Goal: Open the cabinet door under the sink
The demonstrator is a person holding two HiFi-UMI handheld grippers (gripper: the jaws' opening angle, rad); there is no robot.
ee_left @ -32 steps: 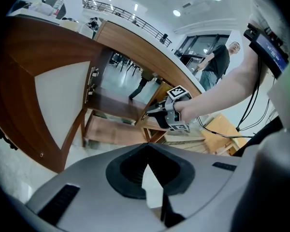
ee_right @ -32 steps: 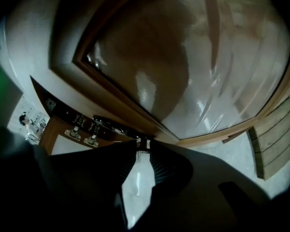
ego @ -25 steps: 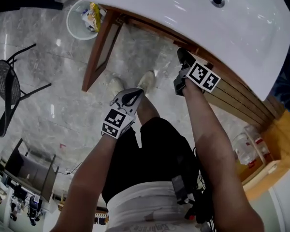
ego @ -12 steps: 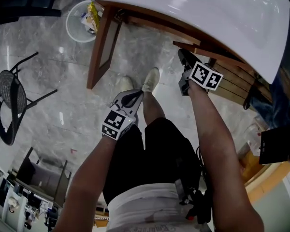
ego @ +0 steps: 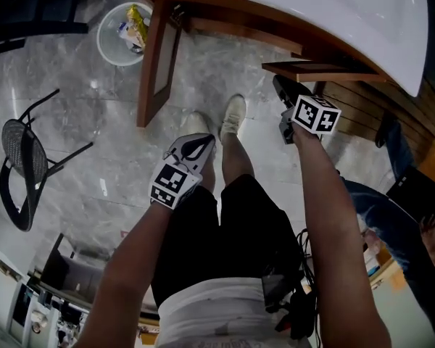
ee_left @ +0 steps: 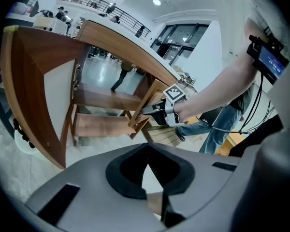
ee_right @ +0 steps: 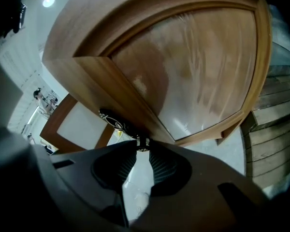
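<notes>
Your left tongs (ee_left: 147, 153) are closest to you, out over your leg. They are shut tight with nothing in them. Leave them there, out of the way.

A little further out, your right tongs (ee_right: 141, 151) are clamped on the small knob (ee_right: 142, 142) of the cabinet door (ee_right: 198, 66). The knob sits right at the tips, so I think the hold is thin. Squeeze firmly and do not twist, or the knob may slip out. Pull in a curve, not in a straight line, because the door swings around its hinges. Your shoes (ego: 233, 114) are near the door, so step back a little to give it room.

The cabinet door hangs under the front edge of the sink (ego: 312, 13), toward its right end. It is partly open and sticks out from the cabinet at a slant. It stands straight up, and I think its long side runs up and down, from the floor (ego: 225, 71) to the sink. Its knob edge points toward the middle. Its hinge edge is on the right, by the slatted wood (ego: 362, 114). Its front, with the pale panel, faces you.

Further away, at the left end of the sink, the other door (ego: 159, 56) is already wide open. Past it, a bin (ego: 119, 31) stands on the floor.
</notes>
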